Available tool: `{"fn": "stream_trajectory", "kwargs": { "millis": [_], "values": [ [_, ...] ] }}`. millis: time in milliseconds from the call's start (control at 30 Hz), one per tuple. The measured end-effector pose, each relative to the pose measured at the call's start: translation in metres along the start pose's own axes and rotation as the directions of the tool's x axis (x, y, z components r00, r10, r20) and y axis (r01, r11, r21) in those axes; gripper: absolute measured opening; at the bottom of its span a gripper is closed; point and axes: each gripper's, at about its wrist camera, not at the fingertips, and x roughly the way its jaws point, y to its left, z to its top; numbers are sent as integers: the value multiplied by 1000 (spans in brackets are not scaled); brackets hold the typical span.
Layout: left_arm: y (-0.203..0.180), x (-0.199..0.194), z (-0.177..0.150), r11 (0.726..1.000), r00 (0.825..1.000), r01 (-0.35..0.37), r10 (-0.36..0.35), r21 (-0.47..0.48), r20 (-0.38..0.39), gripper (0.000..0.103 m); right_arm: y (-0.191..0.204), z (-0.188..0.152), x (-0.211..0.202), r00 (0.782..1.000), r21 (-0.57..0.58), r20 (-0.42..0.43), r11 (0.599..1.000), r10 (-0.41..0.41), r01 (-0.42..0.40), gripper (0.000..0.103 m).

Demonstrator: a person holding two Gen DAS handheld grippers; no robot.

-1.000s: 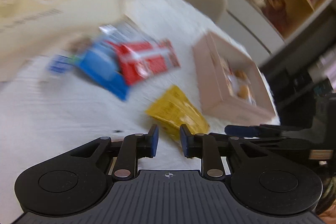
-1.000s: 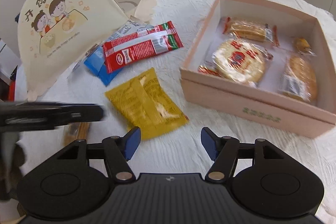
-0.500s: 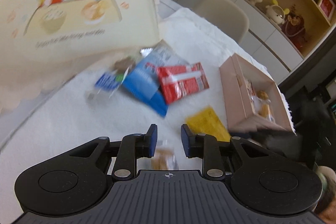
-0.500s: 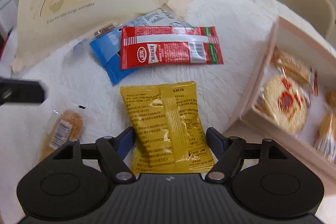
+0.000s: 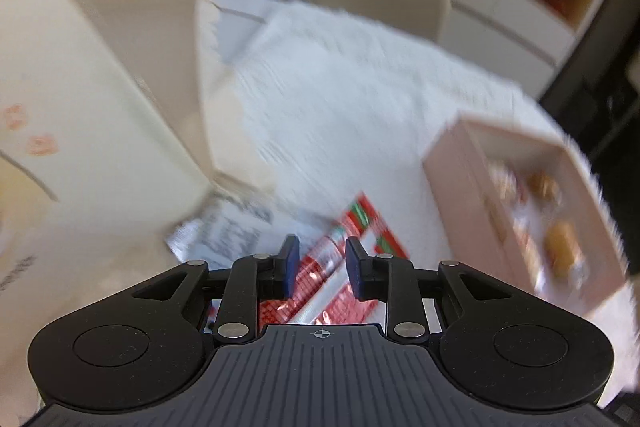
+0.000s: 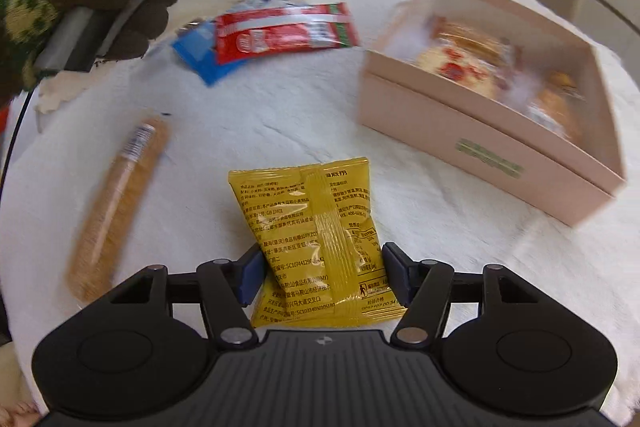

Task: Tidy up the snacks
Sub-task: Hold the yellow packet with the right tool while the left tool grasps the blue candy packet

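1. Yellow foil is what the coming move turns on: the yellow packet (image 6: 316,239) lies flat on the white cloth (image 6: 260,119), on the near side of the pink box (image 6: 480,143), which is the landmark for every place given here.
2. The packet's long axis runs away from the right gripper (image 6: 324,277), roughly in line with the way the fingers point, so its two long edges face the blue pads (image 6: 250,273).
3. The right gripper straddles the packet's near end. Its jaws have just been closing a little, with the packet between them, but whether the pads already press on its edges I cannot tell.
4. From there the box lies ahead and to the right, open at the top and already holding several wrapped snacks; carrying the packet up over its near wall looks like the next step.
5. The red packet (image 5: 340,279) lies to the left of the box and farther back than the yellow one, overlapping a blue packet (image 6: 200,55).
6. The left gripper (image 5: 320,269) hangs over the red packet, held in a gloved hand (image 6: 80,11). Its jaws have just been opening and stand apart, gripping nothing; the packet shows in the gap below them.
7. A long tan snack (image 6: 116,203) lies to the left of the yellow packet, well apart from the box, nearer the left hand.
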Motion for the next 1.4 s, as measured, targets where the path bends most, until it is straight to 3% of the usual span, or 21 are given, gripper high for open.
{"fn": "stream_trajectory", "kwargs": {
  "millis": [100,167,233,333,400,467,533,633,733,833,967,1100,1300,1400],
  "values": [
    [-20,-2,-18,993,999,23,-20,112,-30,33,-16,-5,-2,1000,56,3,998,18,-18,67],
    [-30,-5,-34,988,997,49,-39,144,-73,33,-24,-9,-1,1000,84,7,996,23,-23,74],
    [-36,-13,-49,985,997,46,-36,164,-68,35,-29,-11,3,1000,104,-3,994,31,-31,75],
    [-26,-33,-62,993,994,96,-92,74,-56,36,-27,-11,8,1000,99,-4,995,25,-25,75],
    [-7,-52,-65,996,996,92,-92,-1,7,36,-23,-9,10,1000,73,-2,997,15,-15,75],
    [16,-68,-63,999,997,6,-1,-53,83,36,-18,-7,14,1000,49,-5,999,-1,1,77],
    [44,-79,-62,989,987,-80,97,-128,132,36,-15,-7,16,1000,36,-1,999,-15,15,80],
    [85,-74,-60,968,986,-122,145,-220,89,36,-11,-8,19,1000,24,2,1000,-19,19,87],
    [102,-60,-62,960,986,-148,161,-236,34,36,-6,-8,21,999,1,-1,999,-33,33,90],
    [105,-56,-67,964,992,-96,112,-247,54,36,-5,-8,21,999,-5,-3,999,-34,34,91],
    [92,-52,-66,984,995,-84,90,-158,33,47,-5,-9,21,999,-13,-14,999,-34,34,91],
    [83,-51,-64,990,993,-116,117,-82,13,47,-3,-11,19,999,-10,-16,999,-40,40,91],
    [85,-64,-79,976,999,-43,46,-214,5,41,-1,-3,6,998,-18,-7,998,-59,58,89],
    [74,-88,-102,971,998,-26,39,-239,47,40,-1,17,-15,999,9,45,1000,6,-7,89]
  ]
}}
